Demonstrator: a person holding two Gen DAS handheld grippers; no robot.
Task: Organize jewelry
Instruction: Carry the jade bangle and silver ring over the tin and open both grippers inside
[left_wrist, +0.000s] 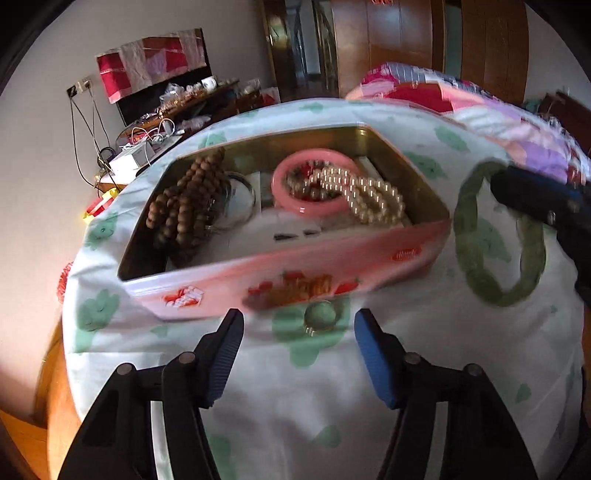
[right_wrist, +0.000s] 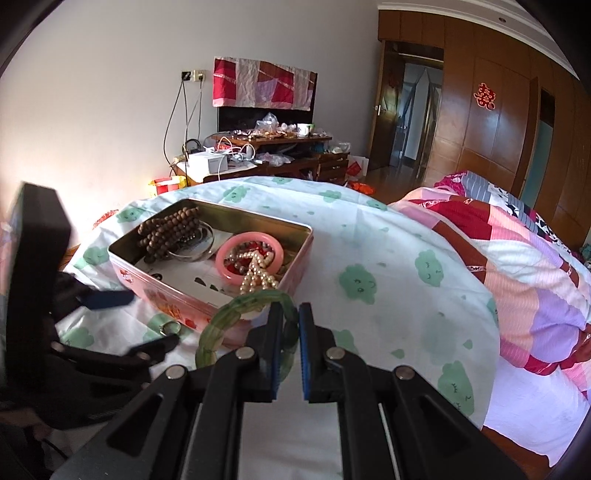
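Green jade-like bangle (right_wrist: 221, 325) clamped between the narrow right tongs (right_wrist: 287, 325), raised just beside the tin's near right corner. Pink tin (left_wrist: 280, 273), lid off, sits on the bed's cloud-print sheet (left_wrist: 424, 350); inside it: brown wooden beads (left_wrist: 184, 206), pink bangle (left_wrist: 295, 206), pearl strand (left_wrist: 369, 195). Left tongs (left_wrist: 299, 325) spread wide, empty, hovering over a small ring (left_wrist: 319, 317) lying just in front of the tin.

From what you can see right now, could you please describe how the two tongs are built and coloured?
Both the left tongs and right tongs look alike: black plastic linkage arms joined by round silver rivets, ending in flat fingers faced with ribbed blue pads. No cables, markings or sleeves are visible.
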